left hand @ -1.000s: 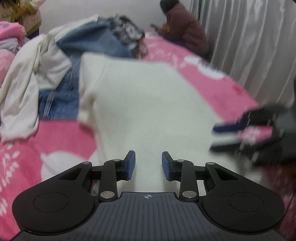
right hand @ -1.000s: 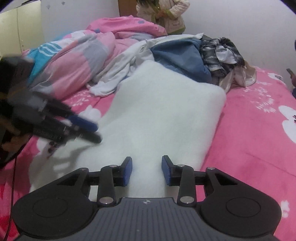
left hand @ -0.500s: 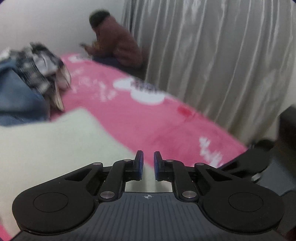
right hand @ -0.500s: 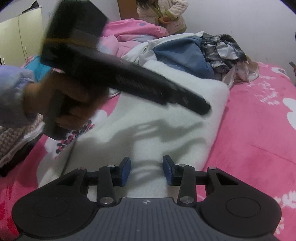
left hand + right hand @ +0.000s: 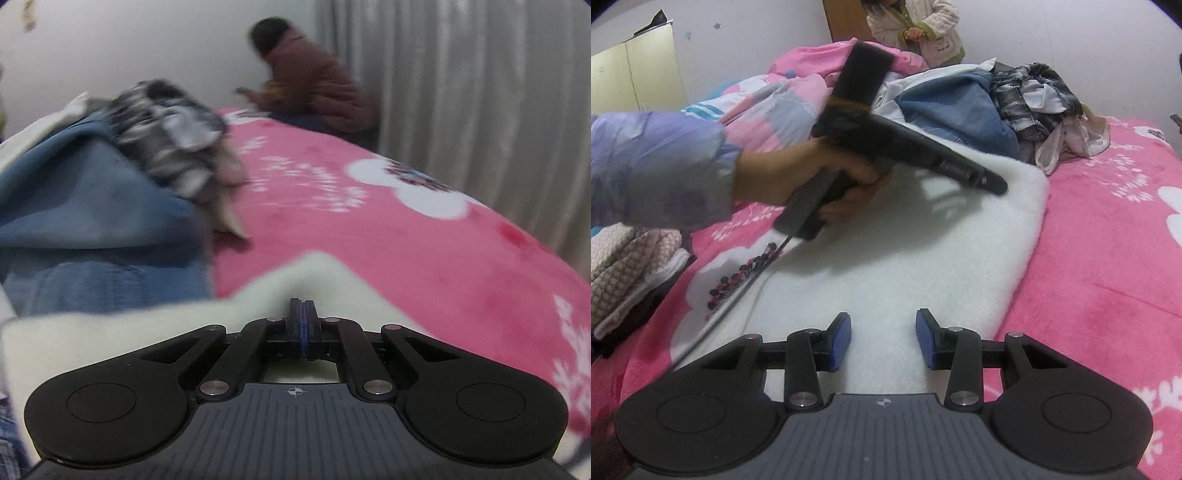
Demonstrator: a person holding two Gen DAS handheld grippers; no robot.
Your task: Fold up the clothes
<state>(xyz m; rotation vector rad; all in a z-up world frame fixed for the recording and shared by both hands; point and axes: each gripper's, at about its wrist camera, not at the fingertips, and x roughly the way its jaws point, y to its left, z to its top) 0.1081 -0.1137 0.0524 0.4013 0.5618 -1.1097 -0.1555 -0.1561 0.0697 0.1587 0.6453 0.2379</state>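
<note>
White fleece garment (image 5: pixel 905 236), 2 tools, left tool (image 5: pixel 303 314) closed, right tool (image 5: pixel 882 334) apart

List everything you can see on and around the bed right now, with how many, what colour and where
white fleece garment: one, white, flat on the bed in front of both grippers
bedspread: one, pink with white flowers, covering the bed
denim garment: one, blue, in the pile at the far end
plaid shirt: one, grey-black check, pile, right of the denim
quilt: one, pink patterned, far left of bed
folded knitwear: a stack, beige, left edge
curtain: one, pale grey, beside the bed
seated person: one, maroon jacket, far corner
standing person: one, cream jacket, behind the bed
left gripper: fingers shut, at the fleece's far corner
right gripper: fingers apart over the fleece's near end
left hand: lilac sleeve, holding the left gripper's handle
</note>
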